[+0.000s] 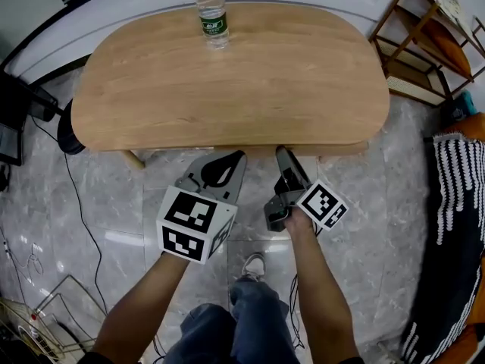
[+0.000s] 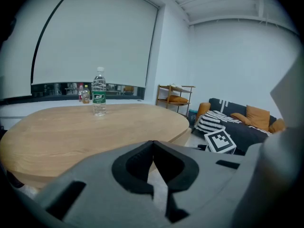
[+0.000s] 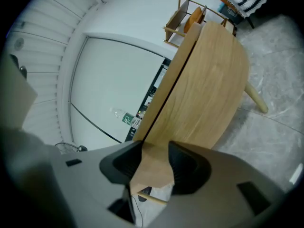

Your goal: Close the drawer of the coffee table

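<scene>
Wooden drawer (image 3: 151, 167) sits under the tabletop's (image 1: 227, 82) near edge, between the right gripper's (image 1: 283, 155) released, spread fingers. Left gripper (image 1: 232, 158) fingers are clenched on nothing. The drawer is judged rigid and free-sliding, so push squarely on its front panel.

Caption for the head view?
Oval table, bottle at its far edge, left gripper and right gripper at its near edge.

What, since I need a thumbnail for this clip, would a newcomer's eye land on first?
The broad oval light-wood coffee table fills the upper half of the head view, and a clear plastic water bottle with a green label stands alone near its far edge. At the near edge are two grey grippers with black-and-white marker cubes: the left gripper has its jaws shut, the right gripper its jaws apart.
</scene>
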